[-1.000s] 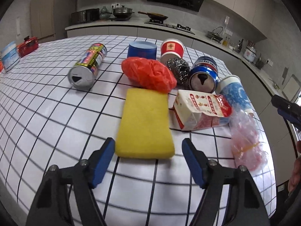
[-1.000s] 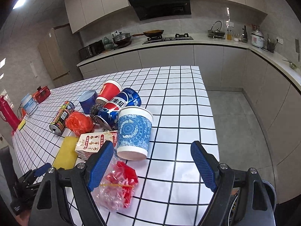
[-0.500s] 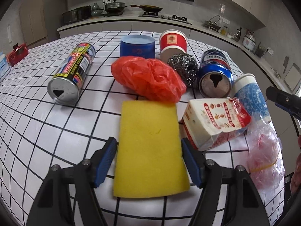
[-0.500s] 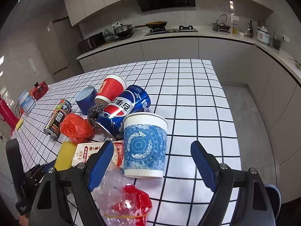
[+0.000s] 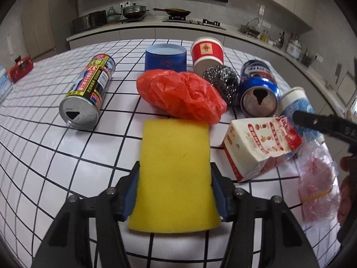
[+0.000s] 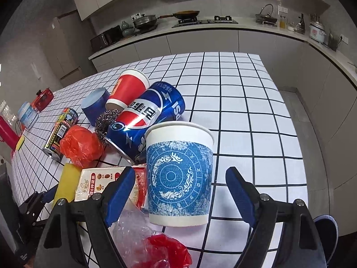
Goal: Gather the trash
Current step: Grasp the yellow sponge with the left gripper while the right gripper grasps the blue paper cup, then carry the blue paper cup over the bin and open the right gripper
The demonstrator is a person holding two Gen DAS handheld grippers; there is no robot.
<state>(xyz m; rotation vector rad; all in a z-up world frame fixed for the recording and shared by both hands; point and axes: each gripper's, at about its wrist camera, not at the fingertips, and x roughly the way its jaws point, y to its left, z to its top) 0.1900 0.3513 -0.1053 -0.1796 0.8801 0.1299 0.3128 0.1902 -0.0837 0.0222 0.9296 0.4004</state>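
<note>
My left gripper [image 5: 175, 192] has its blue pads against both long sides of a yellow sponge [image 5: 175, 156] lying on the tiled table, and its jaws are closing. Beside the sponge sits a torn snack carton [image 5: 261, 143]. An upright paper cup with a blue pattern [image 6: 178, 174] stands between the fingers of my right gripper [image 6: 179, 192]. Those jaws are closing too, with a gap still showing on each side of the cup. A clear plastic bag with red bits [image 6: 156, 245] lies under the right gripper.
Behind the sponge lie a red plastic bag [image 5: 180, 96], a steel scourer [image 5: 221, 78], a blue Pepsi can [image 6: 145, 120], a black and yellow can [image 5: 89, 89], a red paper cup [image 5: 207, 51] and a blue tub [image 5: 165, 58]. The table edge [image 6: 290, 122] drops off at the right.
The left jaws have narrowed from wide of the sponge to touching its sides. The right gripper has moved forward and down until the patterned cup stands between its fingers.
</note>
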